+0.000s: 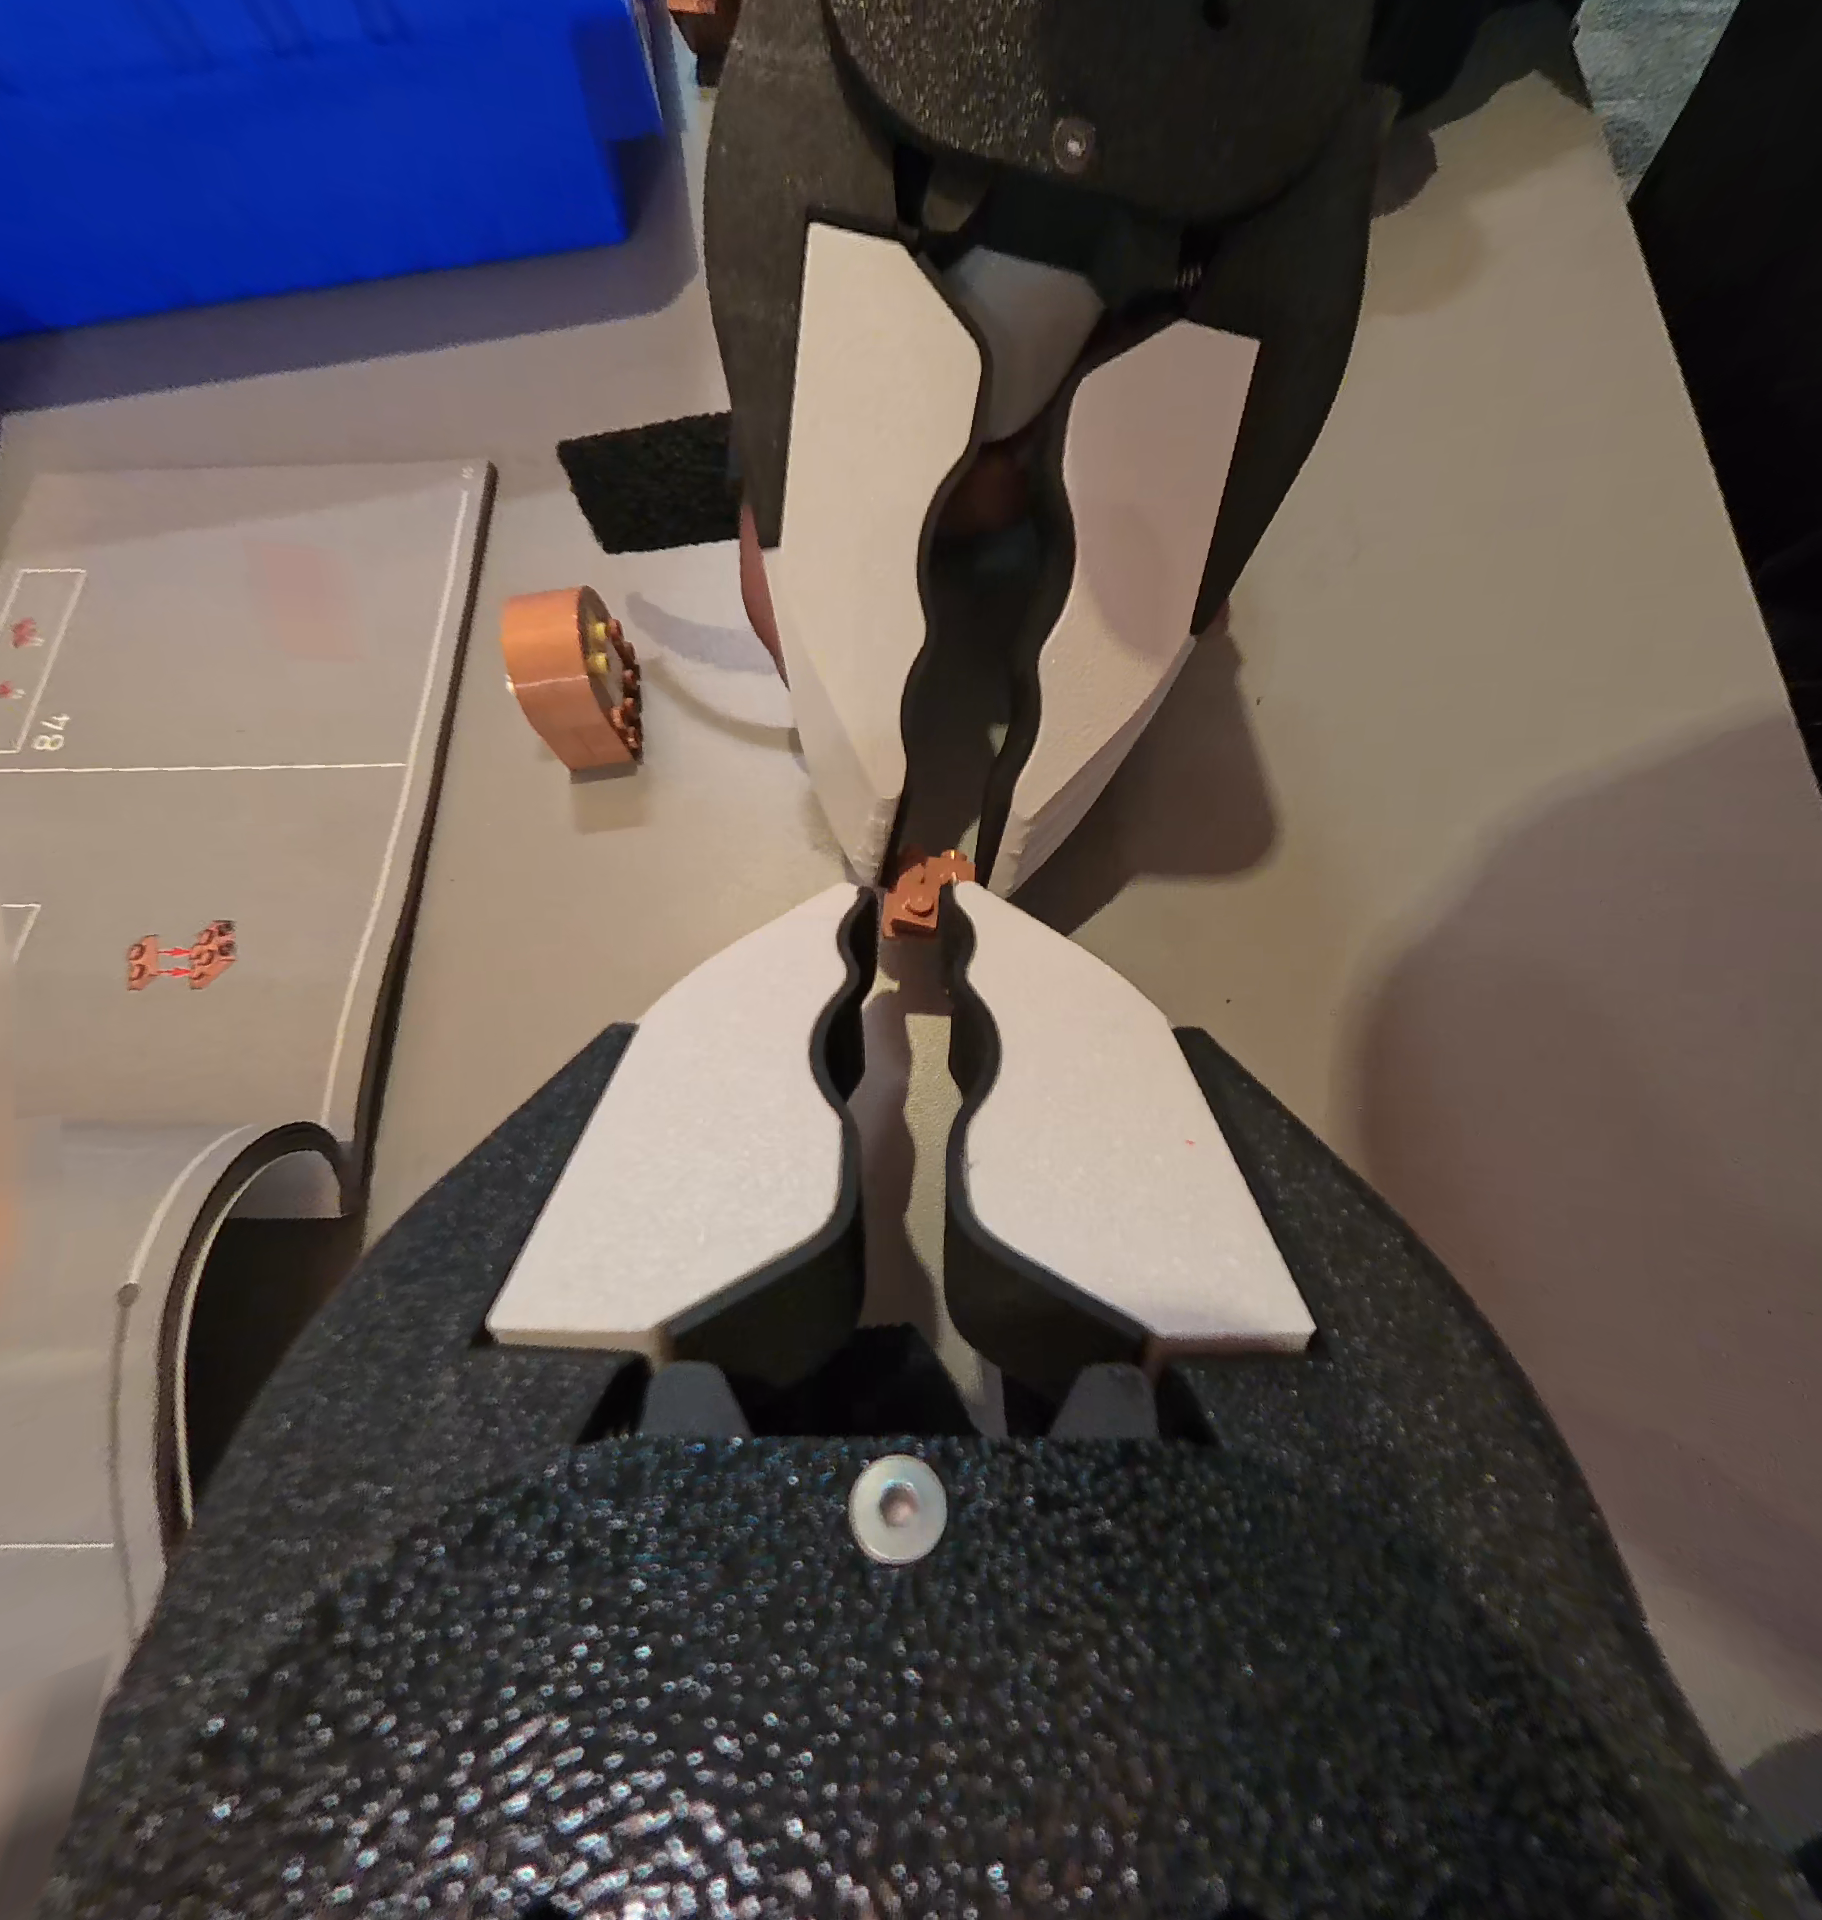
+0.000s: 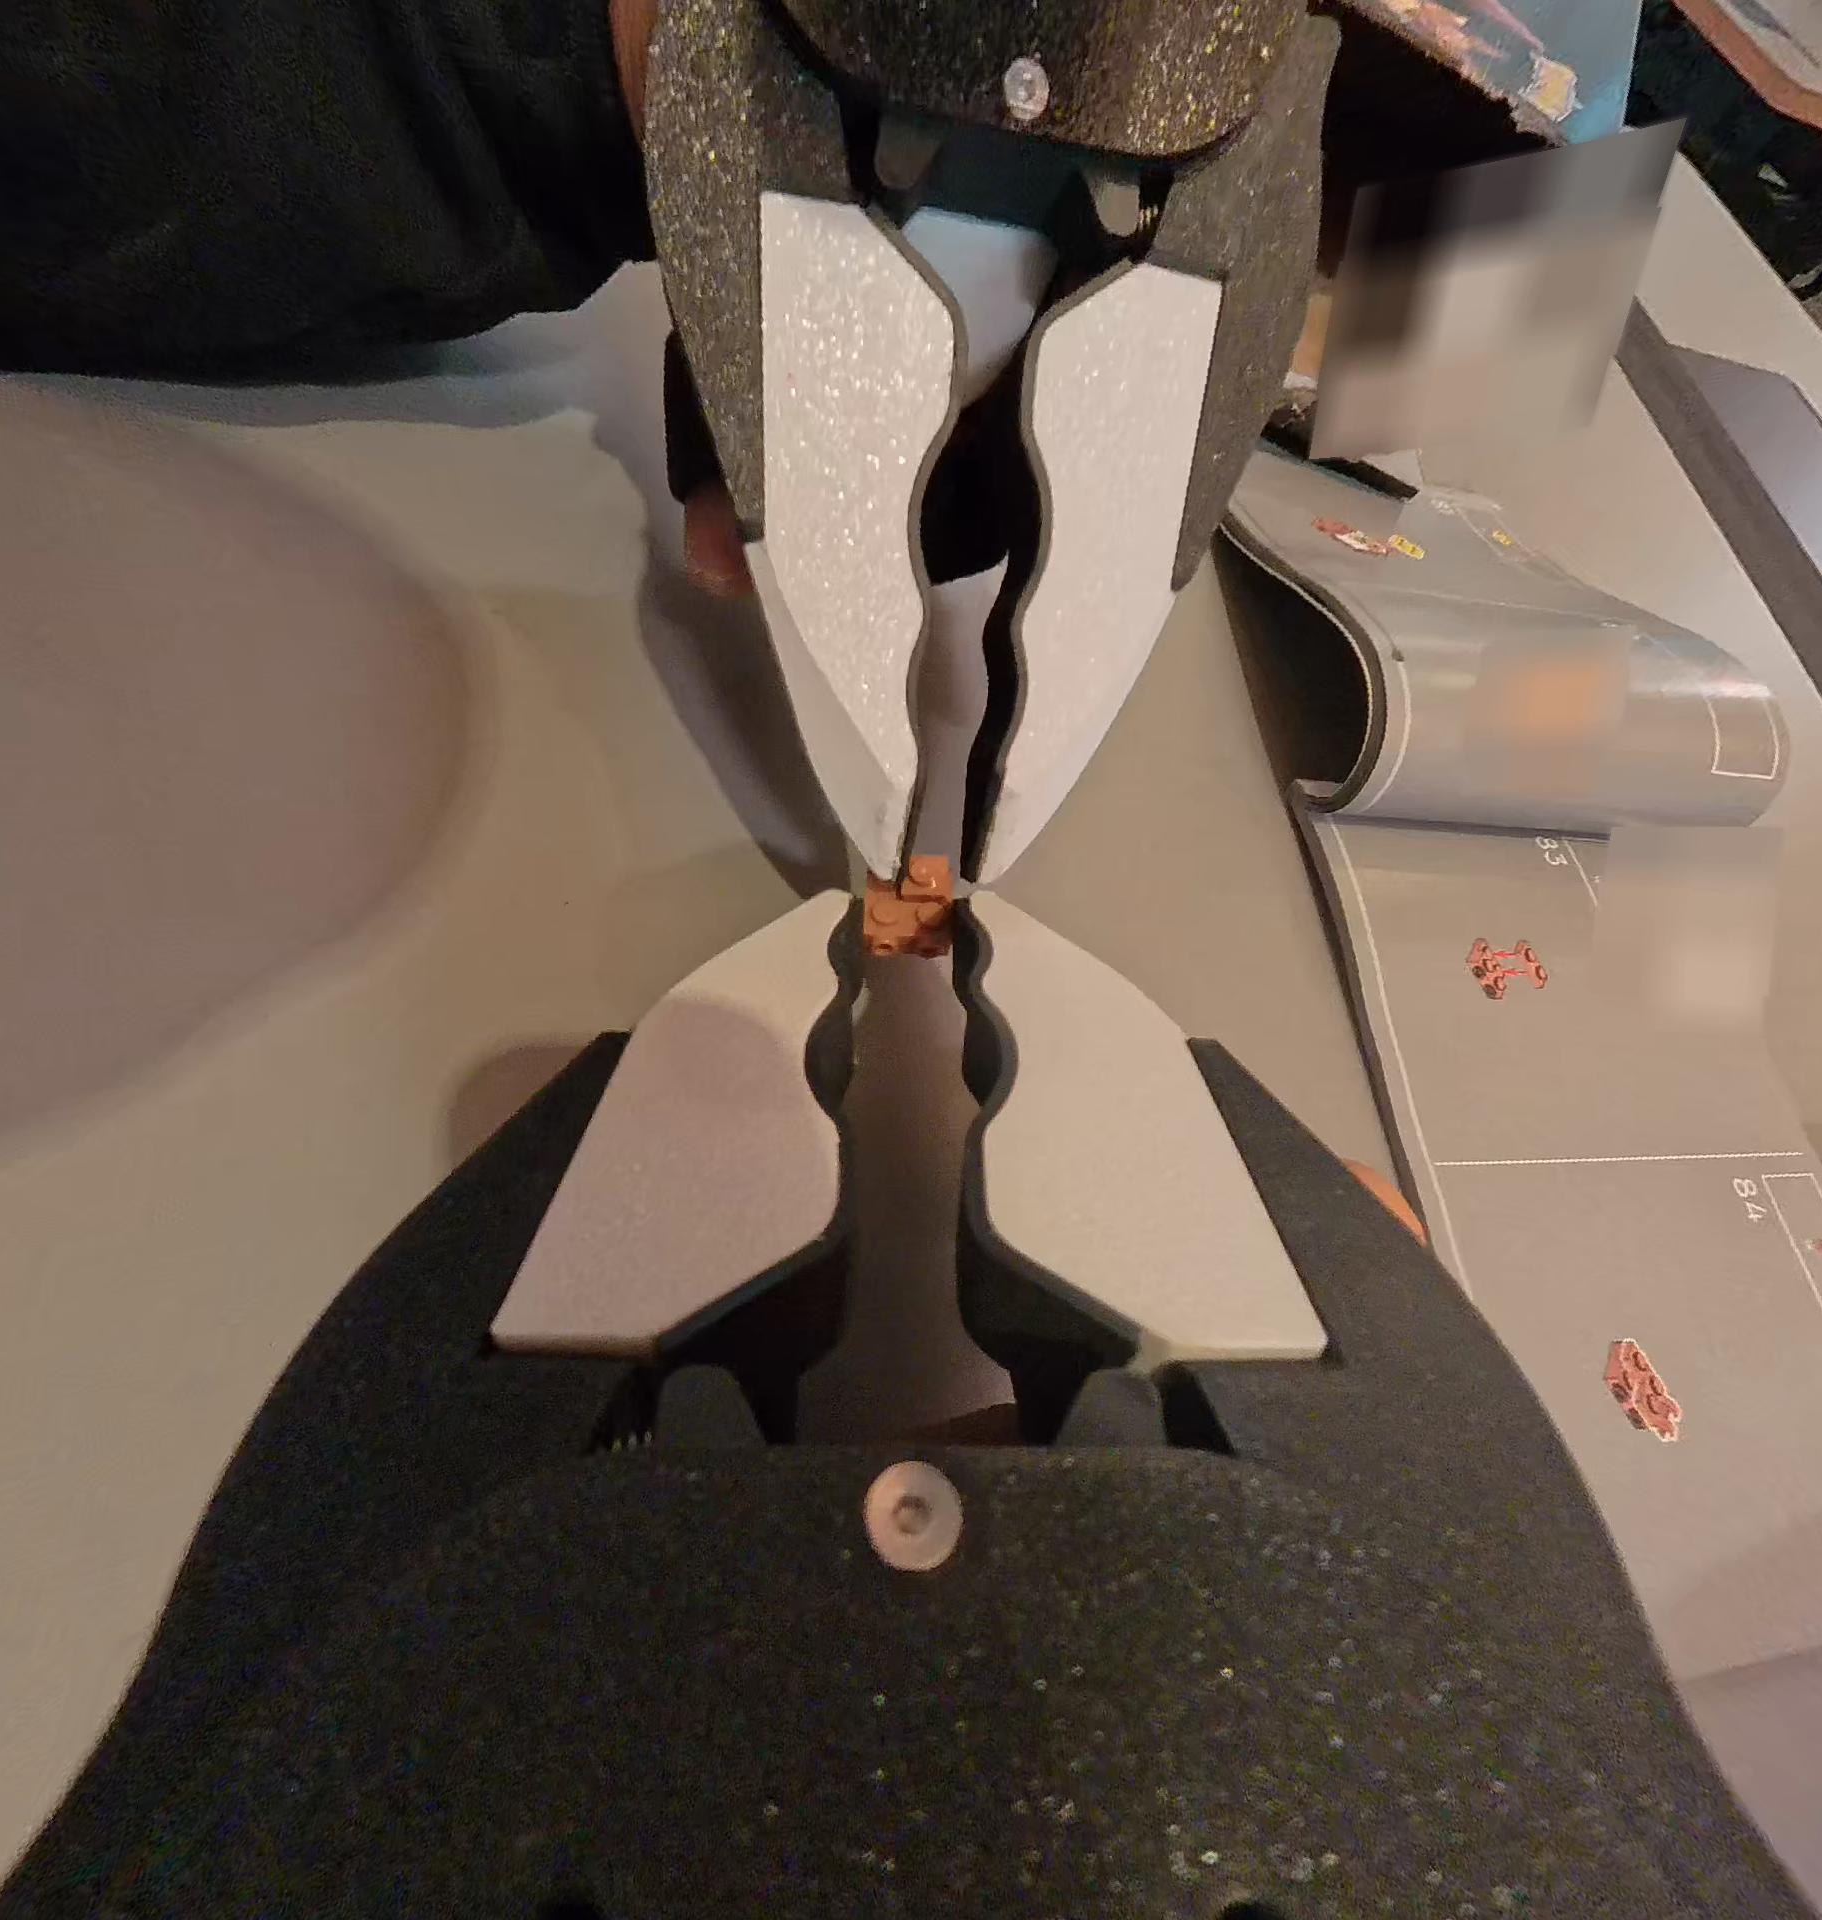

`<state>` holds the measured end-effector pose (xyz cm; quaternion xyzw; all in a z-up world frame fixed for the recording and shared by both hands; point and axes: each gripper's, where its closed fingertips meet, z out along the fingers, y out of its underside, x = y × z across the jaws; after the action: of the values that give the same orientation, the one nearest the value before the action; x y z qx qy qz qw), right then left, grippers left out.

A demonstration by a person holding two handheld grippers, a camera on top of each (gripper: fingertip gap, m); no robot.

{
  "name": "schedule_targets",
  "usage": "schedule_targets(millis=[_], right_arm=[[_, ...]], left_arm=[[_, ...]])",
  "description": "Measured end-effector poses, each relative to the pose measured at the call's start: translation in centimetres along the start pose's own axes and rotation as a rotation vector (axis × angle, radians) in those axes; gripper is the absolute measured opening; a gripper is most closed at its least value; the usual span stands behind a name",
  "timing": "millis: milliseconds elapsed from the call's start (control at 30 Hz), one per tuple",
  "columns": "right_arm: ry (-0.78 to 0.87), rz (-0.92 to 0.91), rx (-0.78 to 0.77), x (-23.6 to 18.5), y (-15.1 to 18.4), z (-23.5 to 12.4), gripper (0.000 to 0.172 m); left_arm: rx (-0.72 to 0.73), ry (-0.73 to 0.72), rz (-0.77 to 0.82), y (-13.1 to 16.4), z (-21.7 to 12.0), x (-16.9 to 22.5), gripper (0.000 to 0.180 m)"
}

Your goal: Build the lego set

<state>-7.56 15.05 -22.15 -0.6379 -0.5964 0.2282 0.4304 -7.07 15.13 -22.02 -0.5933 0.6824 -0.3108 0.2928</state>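
Left wrist view shows your left gripper [image 1: 915, 914] meeting your right gripper [image 1: 943, 854] tip to tip above the grey worktop [image 1: 1406, 727]. Between the four fingertips sit small reddish-brown building bricks [image 1: 917, 910], stuck together as one cluster. Your left jaws stand a little apart and clamp the near part of the cluster, a small studded plate, with its sides against both pads. The right jaws come down from the far side and close on the far part of the same cluster.

In the right wrist view, your right gripper [image 2: 907, 925] has its pads pressed on either side of a wider brown piece [image 2: 905, 923] with studs on top and small holes in its near face. Your left gripper [image 2: 933, 868] pinches the smaller brick seated on its far side.

Toward the left edge of the worktop lies an open instruction booklet [image 1: 211, 748], its pages grey with small red part drawings and a page curling over at the near end. Just beside its right edge rests a curved brown brick assembly [image 1: 574, 675] with yellow and brown studs on its face. A black patch [image 1: 647, 478] lies beyond it, and a blue bin [image 1: 283, 156] stands at the far left corner.
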Motion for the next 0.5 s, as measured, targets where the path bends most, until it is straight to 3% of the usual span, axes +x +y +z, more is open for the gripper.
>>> schedule_targets(millis=[500], right_arm=[[0.014,0.003,0.065,0.32,-0.77,-0.49,0.016]], left_arm=[[0.048,-0.009,-0.012,-0.73,-0.73,-0.26,0.01]])
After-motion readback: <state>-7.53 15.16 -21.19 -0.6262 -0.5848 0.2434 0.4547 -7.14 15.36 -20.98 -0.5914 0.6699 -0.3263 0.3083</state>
